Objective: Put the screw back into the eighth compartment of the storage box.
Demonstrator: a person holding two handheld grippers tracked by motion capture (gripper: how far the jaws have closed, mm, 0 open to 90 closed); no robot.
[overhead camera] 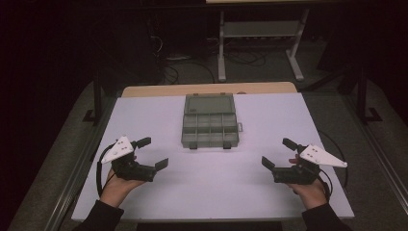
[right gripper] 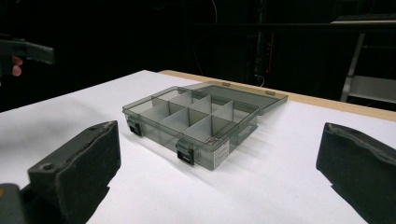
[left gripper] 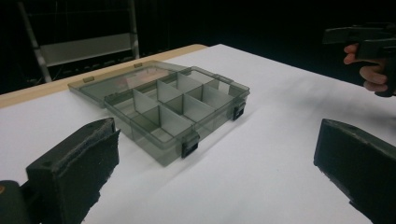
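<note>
Risk as I see it: both released grippers, left gripper [overhead camera: 152,153] and right gripper [overhead camera: 277,153], could shove the light organizer box [overhead camera: 210,128] far across the table [overhead camera: 144,115].

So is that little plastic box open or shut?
Open: the compartment box has its lid folded flat behind it, its compartments bare.

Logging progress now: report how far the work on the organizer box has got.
Done: the organizer box lies with its lid folded back and its compartments empty. In hand: nothing; the left gripper and right gripper are open, short of it. Left: all handling of the box.
</note>
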